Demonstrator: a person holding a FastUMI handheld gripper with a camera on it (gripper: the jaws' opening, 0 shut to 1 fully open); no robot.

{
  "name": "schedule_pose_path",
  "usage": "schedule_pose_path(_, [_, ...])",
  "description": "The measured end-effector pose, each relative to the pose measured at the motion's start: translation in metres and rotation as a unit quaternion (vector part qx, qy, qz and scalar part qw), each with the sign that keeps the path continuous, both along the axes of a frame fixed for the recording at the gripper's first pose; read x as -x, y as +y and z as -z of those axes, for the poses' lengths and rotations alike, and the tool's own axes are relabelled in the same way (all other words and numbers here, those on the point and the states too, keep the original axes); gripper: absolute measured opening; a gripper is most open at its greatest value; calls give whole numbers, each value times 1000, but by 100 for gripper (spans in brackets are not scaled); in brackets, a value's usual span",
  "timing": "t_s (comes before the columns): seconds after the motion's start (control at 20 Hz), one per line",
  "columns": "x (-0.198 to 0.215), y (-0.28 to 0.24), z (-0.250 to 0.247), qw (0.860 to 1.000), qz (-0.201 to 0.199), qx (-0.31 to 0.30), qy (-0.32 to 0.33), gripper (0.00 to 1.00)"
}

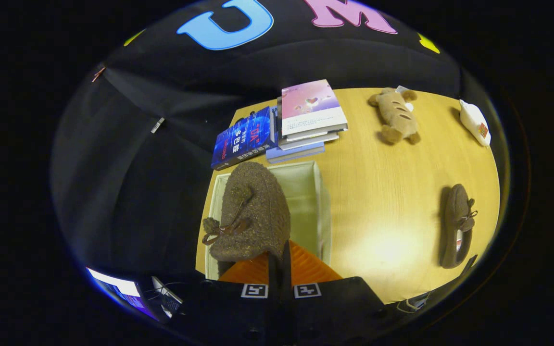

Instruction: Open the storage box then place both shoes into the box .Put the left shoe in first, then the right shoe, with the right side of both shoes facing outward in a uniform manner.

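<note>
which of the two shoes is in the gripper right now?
The brown shoe over the open storage box, pinched at its rim by the gripper. The other shoe lies on the table, well off to the side.

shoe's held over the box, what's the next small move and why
Probably lower it and let go: the hand-held gripper is pinching the brown slipper by its heel, over the open storage box. The other slipper waits on the table.

Fisheye on tongs (pixel 279 262), steeply downward, close above box (pixel 322 211) on table (pixel 392 202).
</note>
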State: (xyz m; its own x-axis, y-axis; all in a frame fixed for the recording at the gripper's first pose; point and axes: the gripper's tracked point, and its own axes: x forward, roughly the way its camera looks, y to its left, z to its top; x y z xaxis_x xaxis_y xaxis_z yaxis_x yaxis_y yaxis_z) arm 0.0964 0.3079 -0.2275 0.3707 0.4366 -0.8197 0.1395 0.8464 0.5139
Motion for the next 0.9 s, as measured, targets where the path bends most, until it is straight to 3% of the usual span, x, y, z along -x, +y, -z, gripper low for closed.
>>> schedule_pose_path(0.35, [5,51,52,998,-11,22,51,5])
schedule_pose_path(0.75, [6,77,65,997,-4,-17,77,6])
schedule_pose_path(0.8, [8,80,66,996,-8,-24,81,9])
schedule_pose_path(0.9, [7,76,63,997,-12,-23,74,32])
